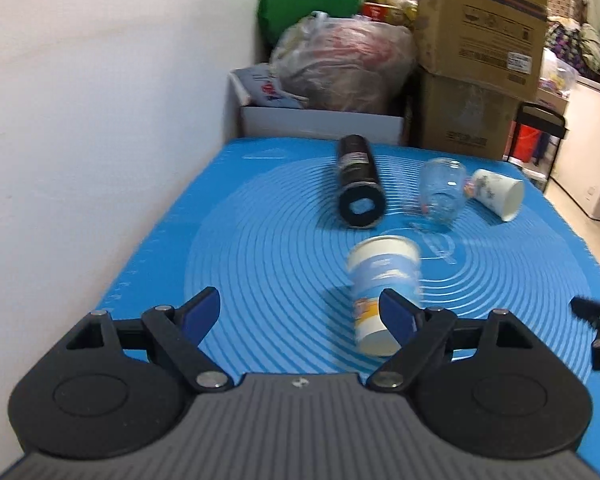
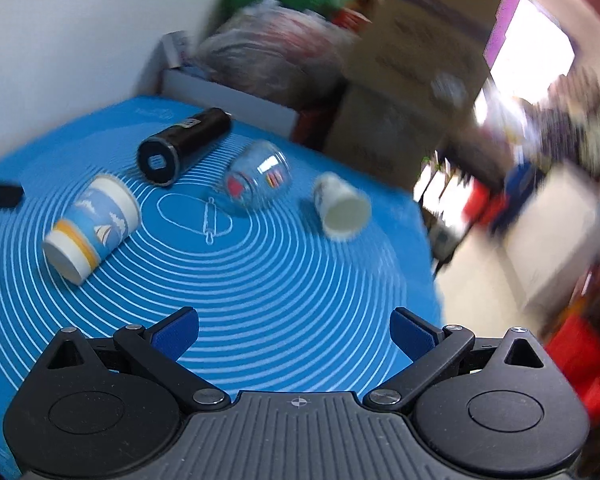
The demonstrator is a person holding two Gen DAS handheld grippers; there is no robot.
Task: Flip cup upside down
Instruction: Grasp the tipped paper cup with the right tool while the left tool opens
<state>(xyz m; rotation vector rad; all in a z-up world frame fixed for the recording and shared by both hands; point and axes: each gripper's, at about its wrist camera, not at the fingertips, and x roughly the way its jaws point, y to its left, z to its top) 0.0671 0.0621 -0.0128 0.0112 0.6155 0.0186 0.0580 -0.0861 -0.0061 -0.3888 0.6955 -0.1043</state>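
Note:
A blue paper cup (image 1: 382,286) with a sailboat print lies on its side on the blue mat (image 1: 260,248). It also shows in the right wrist view (image 2: 92,226). My left gripper (image 1: 300,314) is open, and its right finger overlaps the cup's base end. A glass cup (image 2: 256,180) lies on its side mid-mat; it also shows in the left wrist view (image 1: 442,192). A small white cup (image 2: 342,204) lies on its side to the right; it also shows in the left wrist view (image 1: 498,194). My right gripper (image 2: 294,330) is open and empty over the mat's near part.
A black flask (image 1: 358,180) lies on its side at the back of the mat. A white wall (image 1: 80,140) runs along the left. Cardboard boxes (image 1: 480,60), a plastic bag (image 1: 340,64) and a white box stand behind the table. The mat's right edge drops to the floor.

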